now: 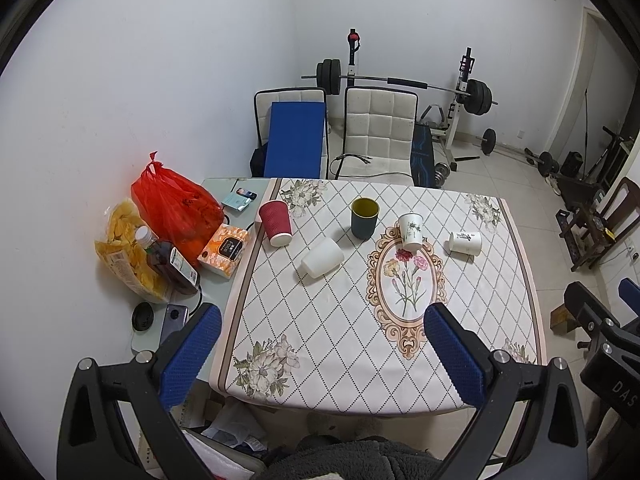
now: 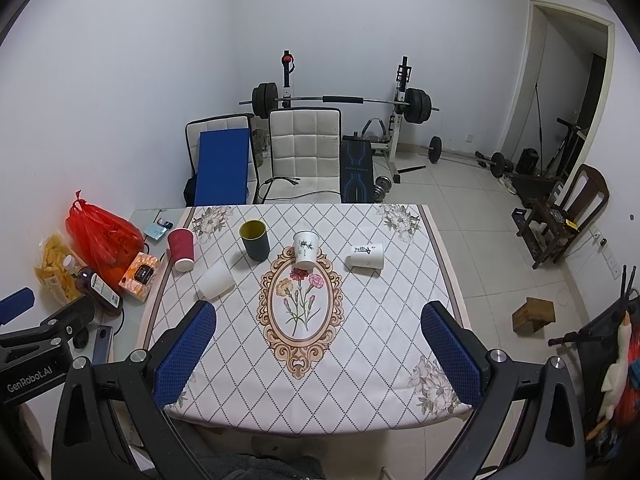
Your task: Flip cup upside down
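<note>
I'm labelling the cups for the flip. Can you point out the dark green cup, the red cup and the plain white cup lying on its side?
dark green cup (image 2: 256, 246): right wrist view, outer wall.
red cup (image 2: 182, 249): right wrist view, ribbed side.
plain white cup (image 1: 323, 257): left wrist view, side wall.

The left gripper (image 1: 322, 350) is wide open above the near edge of the table (image 1: 320, 360). A dark green cup (image 1: 364, 218) stands up. A red cup (image 1: 275, 223) and a plain white cup (image 1: 322, 257) lie tipped nearby.
</note>
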`<state>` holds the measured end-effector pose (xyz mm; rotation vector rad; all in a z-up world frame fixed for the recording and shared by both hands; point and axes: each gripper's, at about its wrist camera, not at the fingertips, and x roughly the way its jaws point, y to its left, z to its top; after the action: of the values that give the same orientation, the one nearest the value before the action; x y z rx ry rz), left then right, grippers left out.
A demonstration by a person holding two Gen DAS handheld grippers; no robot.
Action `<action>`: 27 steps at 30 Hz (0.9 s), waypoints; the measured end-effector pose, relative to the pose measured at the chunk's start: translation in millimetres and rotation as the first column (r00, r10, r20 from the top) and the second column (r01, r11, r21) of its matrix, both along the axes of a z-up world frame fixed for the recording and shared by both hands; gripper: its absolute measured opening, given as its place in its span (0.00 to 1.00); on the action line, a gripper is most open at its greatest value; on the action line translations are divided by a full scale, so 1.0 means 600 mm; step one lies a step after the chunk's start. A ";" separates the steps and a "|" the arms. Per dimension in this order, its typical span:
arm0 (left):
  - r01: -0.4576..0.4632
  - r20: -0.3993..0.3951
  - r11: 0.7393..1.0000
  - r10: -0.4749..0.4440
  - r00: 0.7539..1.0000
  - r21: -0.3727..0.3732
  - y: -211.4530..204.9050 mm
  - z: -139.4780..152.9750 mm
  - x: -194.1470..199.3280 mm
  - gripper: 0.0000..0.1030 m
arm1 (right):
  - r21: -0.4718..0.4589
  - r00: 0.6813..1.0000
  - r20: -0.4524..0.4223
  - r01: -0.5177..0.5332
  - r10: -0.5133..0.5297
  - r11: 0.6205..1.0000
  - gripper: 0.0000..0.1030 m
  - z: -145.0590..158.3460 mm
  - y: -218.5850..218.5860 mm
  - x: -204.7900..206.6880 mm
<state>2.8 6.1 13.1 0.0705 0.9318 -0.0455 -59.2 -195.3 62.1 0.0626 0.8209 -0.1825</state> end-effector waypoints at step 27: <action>-0.074 -0.141 0.995 0.082 0.987 0.059 -0.008 -0.143 0.075 1.00 | 0.057 0.982 -0.187 -0.009 0.020 0.998 1.00 -0.177 -0.047 0.073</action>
<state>47.8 1.0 -72.6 0.0808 1.0788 0.0478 -15.3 -223.7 -44.3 0.0930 1.0139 -0.1534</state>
